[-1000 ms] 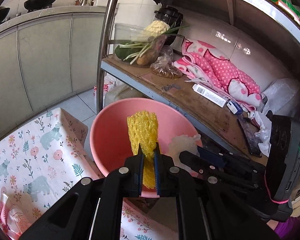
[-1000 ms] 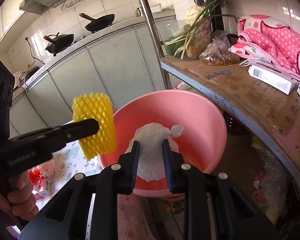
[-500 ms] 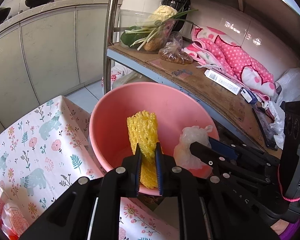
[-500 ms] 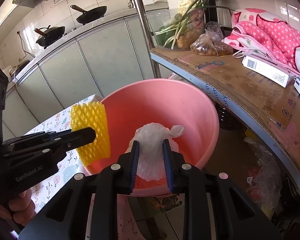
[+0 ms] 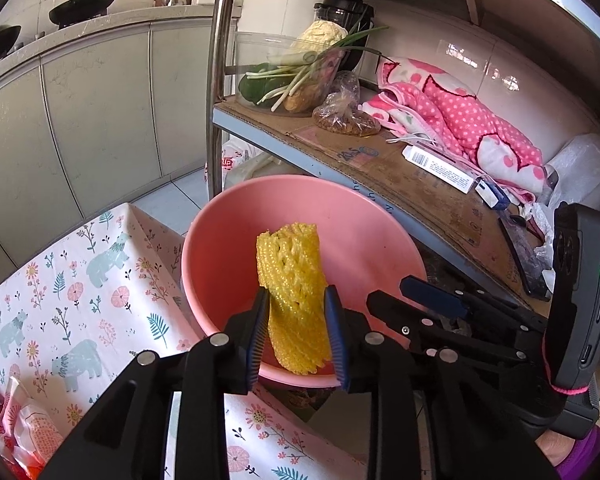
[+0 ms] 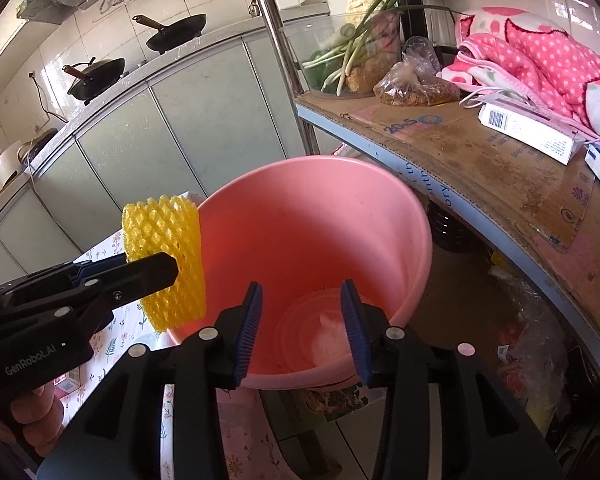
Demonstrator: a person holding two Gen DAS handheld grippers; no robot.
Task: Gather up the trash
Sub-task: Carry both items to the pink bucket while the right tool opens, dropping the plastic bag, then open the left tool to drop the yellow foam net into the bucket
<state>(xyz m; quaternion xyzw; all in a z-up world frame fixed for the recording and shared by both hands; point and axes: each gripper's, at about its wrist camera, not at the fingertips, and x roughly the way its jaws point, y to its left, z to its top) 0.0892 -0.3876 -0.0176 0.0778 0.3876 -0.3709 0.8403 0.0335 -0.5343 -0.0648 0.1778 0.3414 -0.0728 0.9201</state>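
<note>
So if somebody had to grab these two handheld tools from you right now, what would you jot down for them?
Left gripper: jaws have just been opening; the yellow foam net is between them, over the pink bucket, not yet dropped.
Right gripper: jaws have just been opening and are empty; its white plastic bag now lies at the bucket's bottom.
Done: bag binned.
Left: let the net fall in, then check the floral tablecloth, where some wrappers lie at its near edge.
</note>
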